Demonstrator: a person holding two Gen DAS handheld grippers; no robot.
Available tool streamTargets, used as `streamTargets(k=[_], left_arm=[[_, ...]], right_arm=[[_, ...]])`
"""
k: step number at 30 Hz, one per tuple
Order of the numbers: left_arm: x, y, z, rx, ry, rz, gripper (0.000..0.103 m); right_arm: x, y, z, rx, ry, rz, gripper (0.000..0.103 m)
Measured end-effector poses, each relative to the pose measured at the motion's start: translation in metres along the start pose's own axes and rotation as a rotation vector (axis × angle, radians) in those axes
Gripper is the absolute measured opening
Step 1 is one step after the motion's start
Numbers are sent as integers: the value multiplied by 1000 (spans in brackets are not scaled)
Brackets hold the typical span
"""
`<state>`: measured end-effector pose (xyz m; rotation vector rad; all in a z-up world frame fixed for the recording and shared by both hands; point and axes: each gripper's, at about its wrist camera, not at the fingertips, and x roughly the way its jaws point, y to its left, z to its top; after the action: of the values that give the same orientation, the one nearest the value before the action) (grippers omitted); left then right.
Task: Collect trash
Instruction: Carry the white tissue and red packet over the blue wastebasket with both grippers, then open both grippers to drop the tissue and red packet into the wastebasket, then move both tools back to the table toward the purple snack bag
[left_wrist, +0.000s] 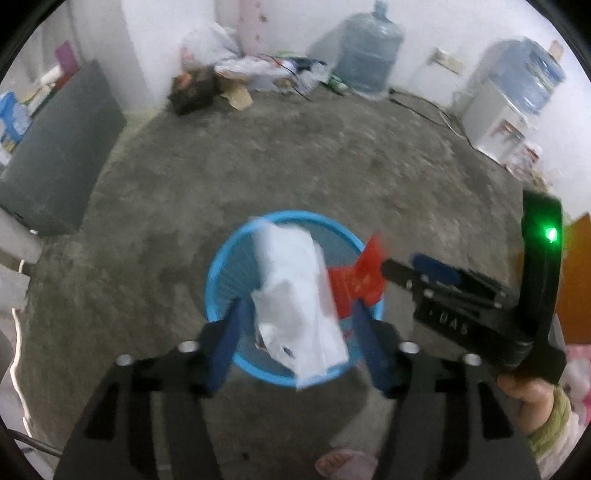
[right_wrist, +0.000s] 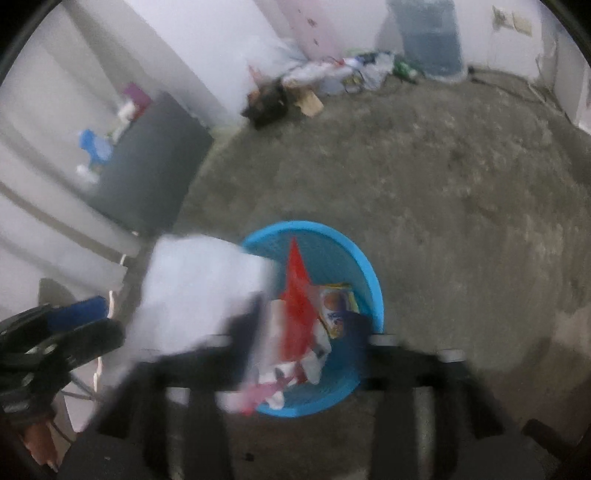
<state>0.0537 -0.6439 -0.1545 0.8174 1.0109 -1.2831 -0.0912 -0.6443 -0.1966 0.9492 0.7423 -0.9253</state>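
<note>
Where concrete floor (left_wrist: 295, 166) spreads, blue basket (left_wrist: 221, 266) stands.

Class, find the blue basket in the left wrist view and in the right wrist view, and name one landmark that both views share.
Left wrist view: the blue basket sits low centre, between the left gripper's fingers, behind a white bag.
Right wrist view: the basket sits low centre, slightly right, with wrappers inside.
Shared landmark: the water jug by the far wall.
</note>
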Motion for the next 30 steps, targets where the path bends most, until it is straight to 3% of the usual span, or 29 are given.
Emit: streamTargets(k=[7,12,15,18,23,27,30], left_arm=[[-32,6,-7,-18,-73,-8,67],[-85,4,-16,19,-154,6,69],[-129,3,-37,40,-218,22,75],[-175,5,-74,42,-268,67,78],[-236,13,-146,-4,-361,125,82],[-282,38,-227,-153,-453,193,83],[-305,60,-286,-285,-477,280,83]], right_arm=[[-25,-3,-12,-2,-39,29,57],[-57,-2,-18,-4,-76,84,57],[-84,3,-26,-29,-103,134,61],[-110,14,-37,-85,-122,184,68],[-139,37,-56,-198,-95,258,69],[-157,68,-73,-316,-60,323,69],[-169,93,-83,-382,-52,377,69]])
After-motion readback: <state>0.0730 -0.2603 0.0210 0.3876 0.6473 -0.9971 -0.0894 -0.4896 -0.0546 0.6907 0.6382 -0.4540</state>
